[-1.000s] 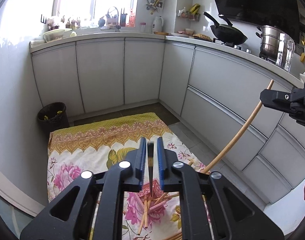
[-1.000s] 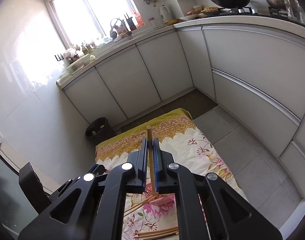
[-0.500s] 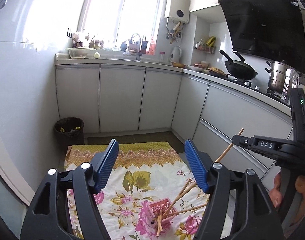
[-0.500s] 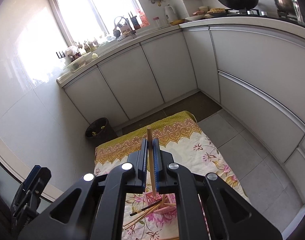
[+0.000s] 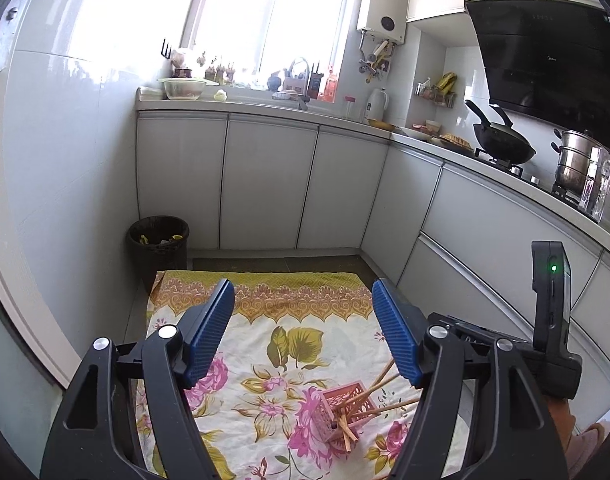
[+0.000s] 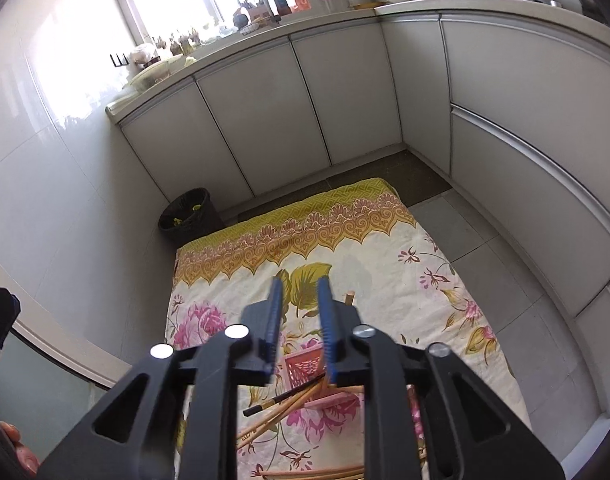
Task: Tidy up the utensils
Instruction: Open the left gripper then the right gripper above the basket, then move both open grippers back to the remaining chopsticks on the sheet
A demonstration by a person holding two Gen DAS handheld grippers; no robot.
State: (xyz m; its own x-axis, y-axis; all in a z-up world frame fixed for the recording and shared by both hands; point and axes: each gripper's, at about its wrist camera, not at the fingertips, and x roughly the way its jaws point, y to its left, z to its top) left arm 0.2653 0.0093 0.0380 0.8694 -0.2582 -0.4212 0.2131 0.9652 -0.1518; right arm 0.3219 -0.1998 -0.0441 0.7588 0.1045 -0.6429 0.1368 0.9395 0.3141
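A floral cloth (image 5: 289, 320) covers the kitchen floor; near its front edge a pink basket (image 5: 339, 412) bristles with chopsticks (image 5: 379, 378). Above it, the left gripper (image 5: 303, 332) gapes empty, while the right gripper (image 6: 301, 312), jaws just parting, grips nothing.

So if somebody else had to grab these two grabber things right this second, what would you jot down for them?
Left gripper: jaws wide open, nothing between them, above the floral cloth.
Right gripper: jaws have just been opening, nothing pinched between them now; the wooden chopstick it carried stands just beside its right finger.
Pink basket: on the cloth, tilted, with several chopsticks sticking out.
Done: some chopsticks are in the basket, a dark one among them.
Left: loose chopsticks lie on the cloth near the bottom edge of the right view; they probably go in next.
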